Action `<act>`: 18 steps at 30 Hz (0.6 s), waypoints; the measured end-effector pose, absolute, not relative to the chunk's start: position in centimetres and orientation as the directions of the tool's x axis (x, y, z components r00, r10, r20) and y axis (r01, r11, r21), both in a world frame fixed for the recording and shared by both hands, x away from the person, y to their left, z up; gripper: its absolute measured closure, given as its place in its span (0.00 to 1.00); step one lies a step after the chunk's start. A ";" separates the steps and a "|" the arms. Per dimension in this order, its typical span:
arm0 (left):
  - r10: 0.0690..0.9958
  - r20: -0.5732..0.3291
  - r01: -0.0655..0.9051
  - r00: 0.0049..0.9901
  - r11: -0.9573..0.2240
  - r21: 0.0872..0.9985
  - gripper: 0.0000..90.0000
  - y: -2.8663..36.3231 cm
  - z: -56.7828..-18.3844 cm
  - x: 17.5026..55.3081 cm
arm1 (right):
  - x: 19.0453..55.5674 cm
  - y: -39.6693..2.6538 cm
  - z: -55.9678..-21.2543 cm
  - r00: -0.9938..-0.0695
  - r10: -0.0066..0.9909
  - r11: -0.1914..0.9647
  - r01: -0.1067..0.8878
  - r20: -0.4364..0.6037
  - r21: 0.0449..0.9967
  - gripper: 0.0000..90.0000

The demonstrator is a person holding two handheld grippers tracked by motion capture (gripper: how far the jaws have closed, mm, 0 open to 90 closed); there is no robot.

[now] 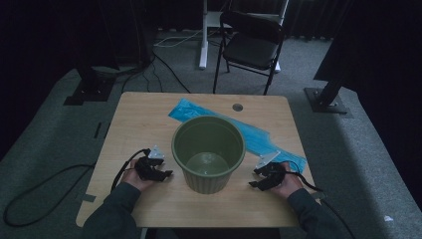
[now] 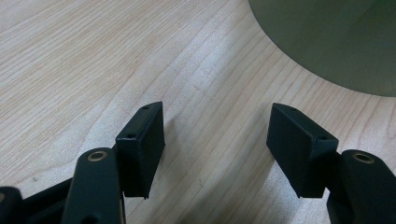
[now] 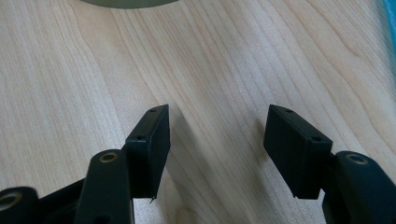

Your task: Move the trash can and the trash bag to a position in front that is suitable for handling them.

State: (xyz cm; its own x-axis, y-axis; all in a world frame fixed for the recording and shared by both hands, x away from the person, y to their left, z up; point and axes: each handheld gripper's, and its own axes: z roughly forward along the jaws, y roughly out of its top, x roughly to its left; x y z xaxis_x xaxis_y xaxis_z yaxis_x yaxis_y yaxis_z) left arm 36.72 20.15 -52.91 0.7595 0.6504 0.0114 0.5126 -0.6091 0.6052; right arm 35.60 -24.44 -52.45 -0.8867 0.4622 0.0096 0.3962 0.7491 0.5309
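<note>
— While both grippers rest on the table (image 1: 144,112), where does the pot (image 1: 208,153) sit?

— Upright in the middle of the wooden top, between the two hands. It is a green pot with nothing in it, its mouth facing up.

— And the left gripper (image 1: 161,174)?

— Just left of the pot, near it but apart. Its jaws are spread wide with only bare wood between them. In the left gripper view the left gripper (image 2: 217,130) points toward the pot (image 2: 327,42), whose wall curves across the upper right corner.

— The right gripper (image 1: 255,181)?

— Just right of the pot, also apart from it. Its jaws stand equally wide, nothing gripped. In the right gripper view the right gripper (image 3: 217,130) hovers over plain wood, with the pot's base (image 3: 126,3) at the top edge.

— What is the blue thing?

— A flat blue bag (image 1: 254,134) lying slantwise on the table behind the pot, running from the far left toward the right hand. The pot hides its middle part. A sliver of the bag (image 3: 391,14) shows at the right edge of the right gripper view.

— Anything beyond the table?

— A black folding chair (image 1: 251,42) on the grey carpet.
</note>
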 end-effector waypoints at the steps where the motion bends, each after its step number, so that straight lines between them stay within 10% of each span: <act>1: 0.651 0.011 0.513 0.759 -0.609 0.605 0.41 20.1 -52.9 36.7 | 35.6 -24.4 -52.5 -0.886 0.463 0.748 0.398 0.011 0.531 0.45; 18: 0.662 0.011 0.536 0.749 -0.616 0.577 0.50 19.5 -52.5 37.4 | 35.3 -24.3 -52.3 -0.889 0.458 0.751 0.378 -0.016 0.542 0.54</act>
